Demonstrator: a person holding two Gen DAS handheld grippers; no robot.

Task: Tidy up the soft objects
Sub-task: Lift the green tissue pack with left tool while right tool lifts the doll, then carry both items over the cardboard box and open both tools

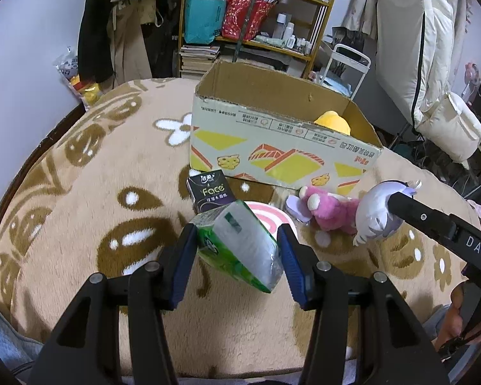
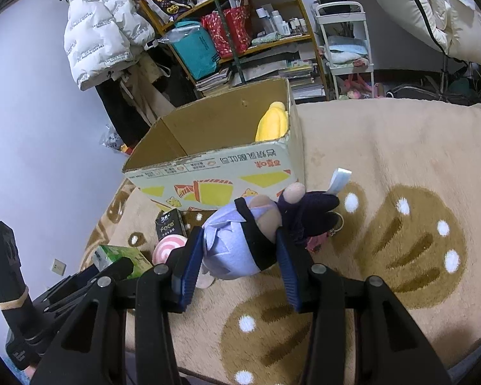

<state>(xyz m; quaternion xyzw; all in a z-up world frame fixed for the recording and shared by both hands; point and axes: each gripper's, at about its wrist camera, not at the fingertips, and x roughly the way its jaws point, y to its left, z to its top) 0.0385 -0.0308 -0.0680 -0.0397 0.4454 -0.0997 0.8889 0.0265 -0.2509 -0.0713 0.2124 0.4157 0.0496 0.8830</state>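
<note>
My left gripper (image 1: 237,250) is shut on a green tissue pack (image 1: 240,243) and holds it above the blanket. My right gripper (image 2: 237,256) is shut on a lavender-haired plush doll (image 2: 240,243); that doll also shows in the left wrist view (image 1: 376,215). An open cardboard box (image 1: 272,147) stands on the bed with a yellow plush (image 1: 333,122) inside, also seen in the right wrist view (image 2: 272,122). A pink plush (image 1: 330,208), a pink swirl item (image 1: 269,215) and a black Face tissue pack (image 1: 210,191) lie in front of the box.
The bed is covered by a tan blanket (image 1: 96,224) with brown patterns. Behind it stand a cluttered wooden shelf (image 1: 256,16), hanging coats (image 1: 118,32) and a white cart (image 1: 346,67). The bed edge runs at the left.
</note>
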